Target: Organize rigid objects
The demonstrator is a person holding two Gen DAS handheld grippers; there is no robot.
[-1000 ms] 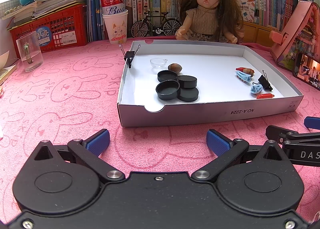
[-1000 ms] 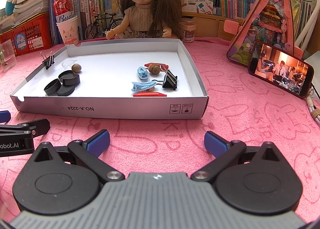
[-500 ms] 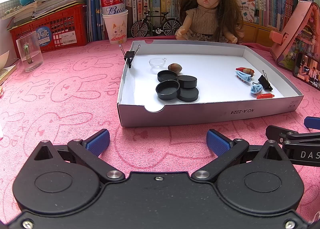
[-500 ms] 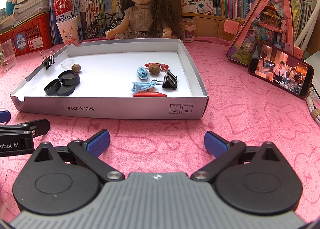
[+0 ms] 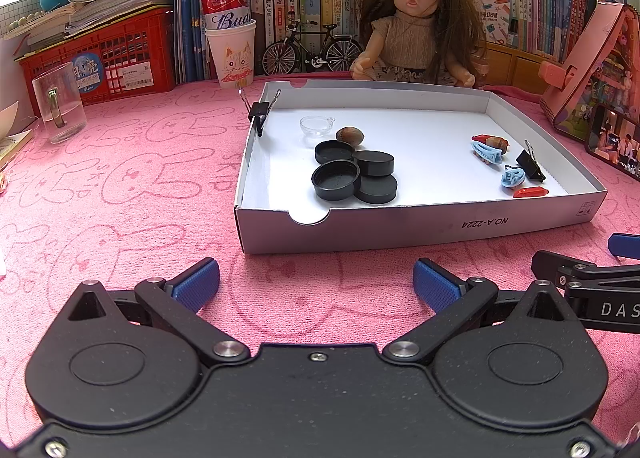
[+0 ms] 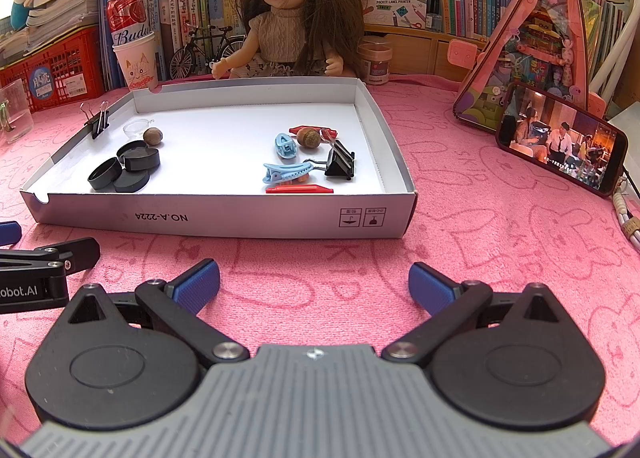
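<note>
Here, both the left tongs (image 5: 316,278) and the right tongs (image 6: 314,278) are held wide apart over the pink table (image 6: 500,242), gripping and touching nothing. Just ahead of them a shallow white box (image 6: 224,220) is seen. Inside, black round caps (image 5: 352,178) are clustered ahead of the left tongs; blue hair clips (image 6: 286,172), a black binder clip (image 6: 340,164) and red pieces (image 6: 298,189) lie ahead of the right tongs.

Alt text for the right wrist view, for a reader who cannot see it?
The right gripper, jaws open and empty, sits over pink cloth before a shallow white box holding black lids, blue hair clips and binder clips. A doll sits behind.
</note>
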